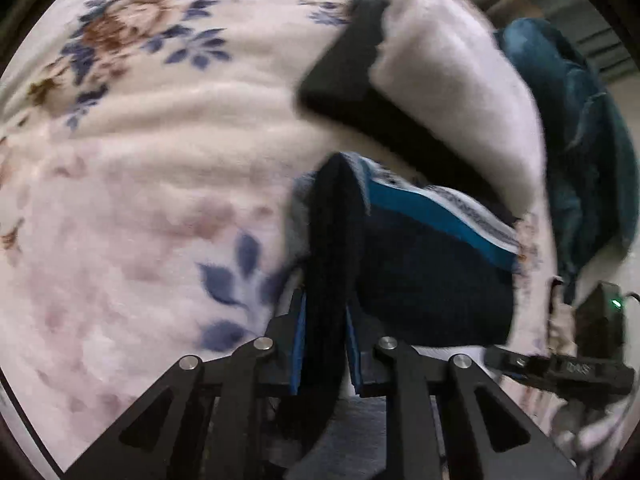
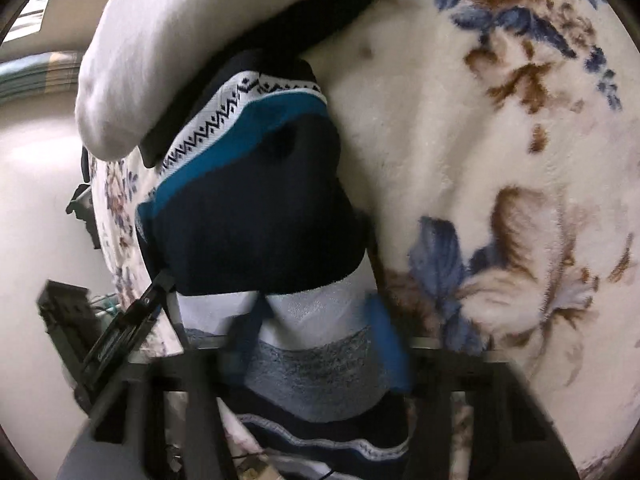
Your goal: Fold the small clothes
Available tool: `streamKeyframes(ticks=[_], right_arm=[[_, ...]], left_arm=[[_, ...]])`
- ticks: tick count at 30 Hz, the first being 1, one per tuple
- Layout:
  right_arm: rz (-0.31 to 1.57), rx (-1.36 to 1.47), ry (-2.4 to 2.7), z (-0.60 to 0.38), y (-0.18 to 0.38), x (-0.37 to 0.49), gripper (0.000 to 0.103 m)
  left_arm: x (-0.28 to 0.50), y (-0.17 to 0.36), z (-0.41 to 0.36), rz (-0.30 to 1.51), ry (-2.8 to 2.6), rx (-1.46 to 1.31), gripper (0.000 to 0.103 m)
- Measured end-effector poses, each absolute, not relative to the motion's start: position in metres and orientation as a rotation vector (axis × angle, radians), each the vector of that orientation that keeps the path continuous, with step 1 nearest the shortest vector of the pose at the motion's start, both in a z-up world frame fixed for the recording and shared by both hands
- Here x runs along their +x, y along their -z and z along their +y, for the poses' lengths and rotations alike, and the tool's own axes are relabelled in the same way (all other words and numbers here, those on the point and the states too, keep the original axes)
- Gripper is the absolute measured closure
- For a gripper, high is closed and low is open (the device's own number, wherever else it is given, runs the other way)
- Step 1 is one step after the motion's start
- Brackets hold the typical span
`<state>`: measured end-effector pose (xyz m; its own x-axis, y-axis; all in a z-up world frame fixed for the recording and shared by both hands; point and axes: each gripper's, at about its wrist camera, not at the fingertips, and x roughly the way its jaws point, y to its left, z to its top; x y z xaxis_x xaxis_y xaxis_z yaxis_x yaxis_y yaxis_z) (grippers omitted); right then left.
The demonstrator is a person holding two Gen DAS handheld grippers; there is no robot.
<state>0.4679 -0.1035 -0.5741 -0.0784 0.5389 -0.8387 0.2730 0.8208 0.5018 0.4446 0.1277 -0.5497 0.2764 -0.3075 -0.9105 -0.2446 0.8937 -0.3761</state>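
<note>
Fleece with blue and brown flowers fills the left of the left wrist view — a floral blanket (image 1: 140,152) on which the work is done. Right of it, the left tongs (image 1: 324,344) are clenched on a dark navy edge of the small garment (image 1: 432,280), whose navy body, teal band and white zigzag-patterned trim hang off toward the right. Above that lie a black cloth (image 1: 352,80) and a white folded cloth (image 1: 460,100), with a teal garment (image 1: 580,140) at the far right, near the blanket's edge. In the right wrist view the right tongs (image 2: 316,344) grasp the same garment at its white and grey bands; the blue-padded fingers (image 2: 390,344) are blurred but press on either side of the cloth. The step in hand looks like carrying the held edge over to make a fold. To do it well, I would keep both grips level and the cloth taut between them, lay the edge square onto the navy body, and let go only once it rests flat — a slack pull would likely bunch it against the white cloth. No containers are visible.
</note>
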Motion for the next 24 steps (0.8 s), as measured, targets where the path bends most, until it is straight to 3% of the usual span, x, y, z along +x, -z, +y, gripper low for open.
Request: streamKeyframes(ticks=[3,6,8,10,15,16,17,18,21,24], right_arm=[[1.665,0.690,-0.202,-0.100,0.578,0.466,0.086],[1.683,0.683,-0.210,-0.101,0.578,0.470,0.086],[1.689,0.651,-0.234,-0.106,0.573,0.469,0.081],[1.704,0.681,-0.249,-0.111,0.571,0.466,0.077],[1.750,0.702,-0.284,-0.120,0.577,0.449,0.046],[1.765,0.696,-0.289,-0.117,0.580,0.443,0.046],[1.779,0.691,-0.296,-0.115,0.584,0.438,0.046],[1.790,0.688,-0.301,-0.110,0.589,0.433,0.046],[1.748,0.678,-0.319,-0.101,0.593,0.420,0.049],[1.660,0.569,-0.304,-0.091,0.579,0.411,0.072]], left_arm=[[0.445,0.551,0.141,1.320,0.042,-0.547,0.087],[0.437,0.533,0.146,1.313,0.103,-0.638,0.079],[0.429,0.527,0.151,1.314,0.131,-0.671,0.051],[0.420,0.529,0.147,1.360,0.116,-0.626,0.041],[0.409,0.562,0.127,1.442,0.143,-0.632,0.041],[0.408,0.563,0.127,1.417,0.148,-0.654,0.049],[0.405,0.563,0.130,1.370,0.189,-0.717,0.075],[0.405,0.561,0.133,1.336,0.233,-0.797,0.088],[0.398,0.571,0.156,1.251,0.300,-1.041,0.090],[0.398,0.592,0.180,1.326,0.224,-0.973,0.084]])
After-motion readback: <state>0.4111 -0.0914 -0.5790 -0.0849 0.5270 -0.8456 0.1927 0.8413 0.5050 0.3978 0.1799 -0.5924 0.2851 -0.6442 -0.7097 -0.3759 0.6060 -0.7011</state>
